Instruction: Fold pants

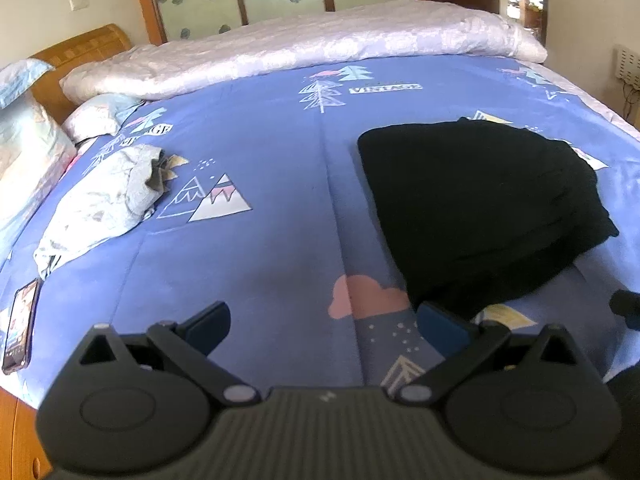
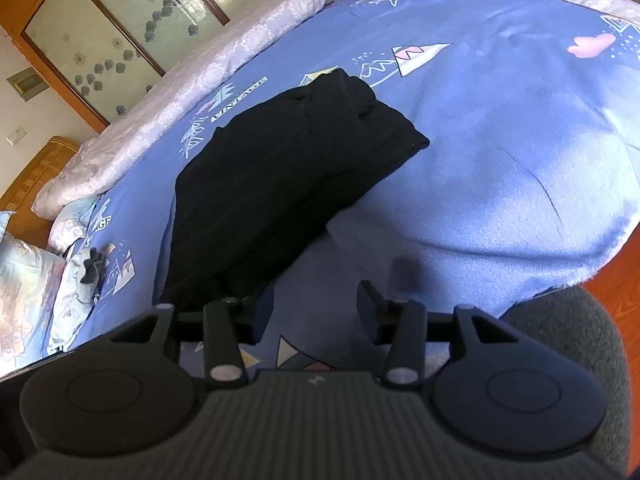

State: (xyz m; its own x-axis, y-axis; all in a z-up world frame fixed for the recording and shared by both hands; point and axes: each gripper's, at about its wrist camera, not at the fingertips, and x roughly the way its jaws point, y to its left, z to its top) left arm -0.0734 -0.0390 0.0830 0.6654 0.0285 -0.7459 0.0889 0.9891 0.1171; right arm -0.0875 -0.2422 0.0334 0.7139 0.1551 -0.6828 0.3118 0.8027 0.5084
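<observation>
Nearest, the left tongs [image 1: 324, 326] hang spread and empty over the bed [image 1: 260, 240]; the right tongs [image 2: 316, 306] likewise gape, holding nothing. The black pants [image 1: 480, 200] lie just ahead, apparently already folded into a compact stack, which would explain both releases.

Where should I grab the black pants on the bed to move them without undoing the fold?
Probably the near end of the black pants, coming low from the bed's front edge. That end lies closest to the open right claw, and its stacked layers can likely be pinched together there.
</observation>
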